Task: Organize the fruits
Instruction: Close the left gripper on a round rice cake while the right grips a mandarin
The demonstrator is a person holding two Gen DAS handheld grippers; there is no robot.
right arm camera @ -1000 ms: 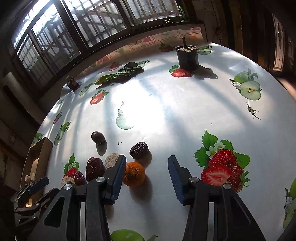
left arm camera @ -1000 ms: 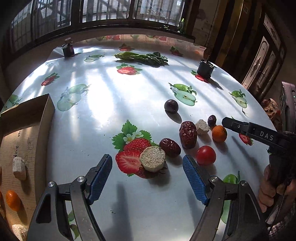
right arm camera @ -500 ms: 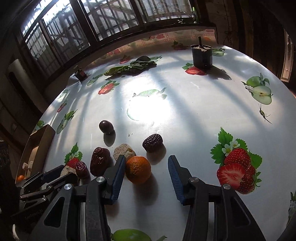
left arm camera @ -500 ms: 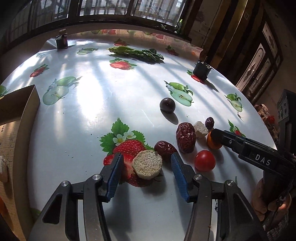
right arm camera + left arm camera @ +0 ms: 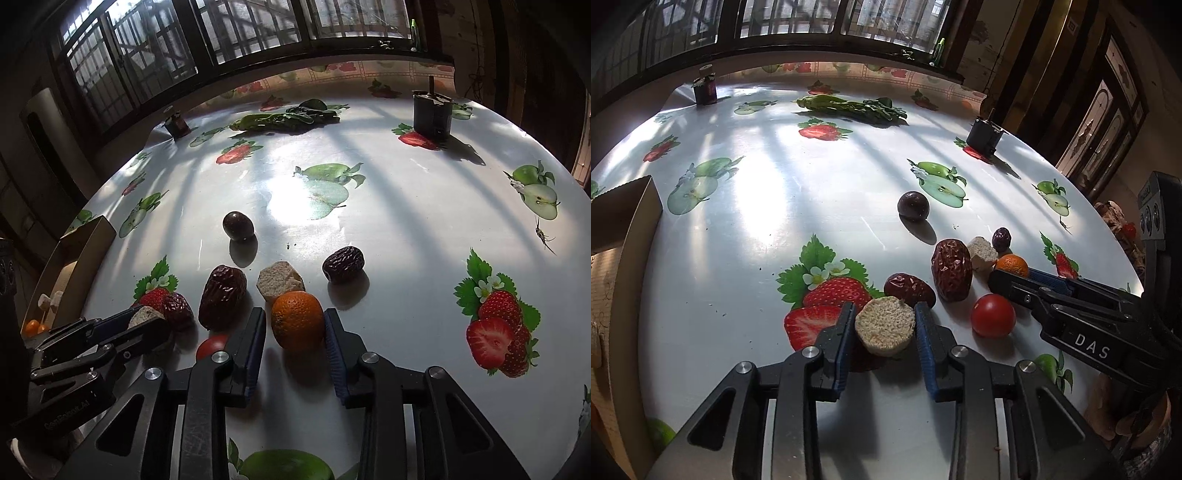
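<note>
Left gripper (image 5: 885, 324): your fingers press both sides of the pale porous round (image 5: 884, 325) on the bench (image 5: 775, 206); grip looks closed on it
Right gripper (image 5: 295, 325): fingers pinch the orange (image 5: 297, 319) at its flanks
Key relation: the cardboard box (image 5: 626, 236) lies far left of both; your left hand is nearer; lift clear of the date (image 5: 909, 290) touching the round

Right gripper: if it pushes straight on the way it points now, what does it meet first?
The right gripper already has the orange between its jaws, so that comes first. Right behind lies the beige chunk, seemingly touching the orange, though depth is unclear.
</note>
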